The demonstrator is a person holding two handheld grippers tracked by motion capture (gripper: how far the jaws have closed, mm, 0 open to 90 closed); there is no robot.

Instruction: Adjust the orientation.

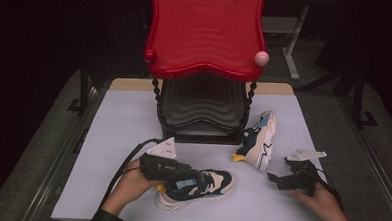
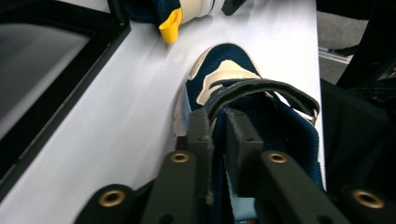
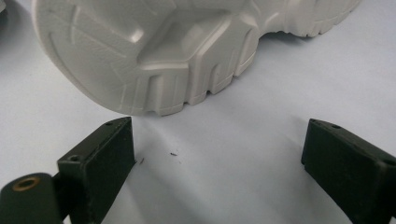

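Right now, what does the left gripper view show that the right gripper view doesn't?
The left gripper view looks down into the upright sneaker: the left tool is shut on the edge of its opening, with the other shoe's yellow heel tab and the rack's black base beyond. The right gripper view looks at the pale grooved sole of the tipped sneaker, with the right tool open and holding nothing. Both show the white table and a sneaker.
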